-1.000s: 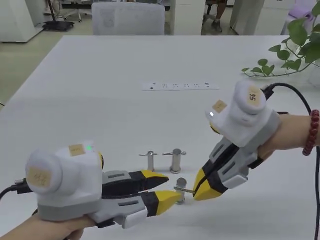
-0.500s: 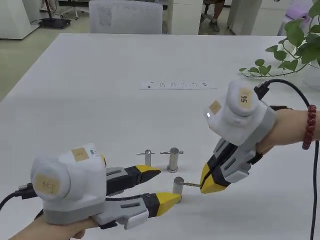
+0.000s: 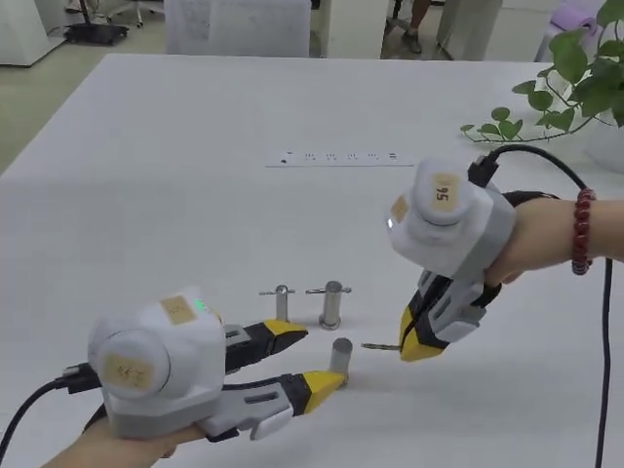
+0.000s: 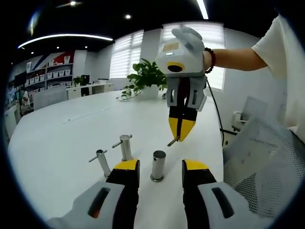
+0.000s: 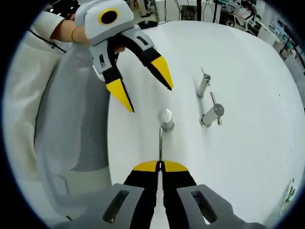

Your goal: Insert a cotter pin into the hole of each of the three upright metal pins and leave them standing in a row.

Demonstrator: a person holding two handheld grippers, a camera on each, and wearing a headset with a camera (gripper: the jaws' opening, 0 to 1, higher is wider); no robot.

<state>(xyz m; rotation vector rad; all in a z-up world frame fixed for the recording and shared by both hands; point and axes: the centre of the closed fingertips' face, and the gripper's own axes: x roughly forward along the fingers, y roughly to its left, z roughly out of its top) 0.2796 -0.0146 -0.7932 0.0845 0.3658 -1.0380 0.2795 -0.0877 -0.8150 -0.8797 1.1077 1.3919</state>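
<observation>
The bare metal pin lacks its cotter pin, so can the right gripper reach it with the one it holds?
Probably yes. The right gripper holds the cotter pin aimed at the bare metal pin across clear space; the left gripper flanks it with open jaws, off that path.

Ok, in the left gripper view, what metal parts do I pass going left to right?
Thin cottered pin → thicker cottered pin → bare pin → loose cotter pin, held by the right gripper.

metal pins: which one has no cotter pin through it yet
The front pin, nearest the left gripper's open jaws; the two pins behind each carry a cotter pin.
</observation>
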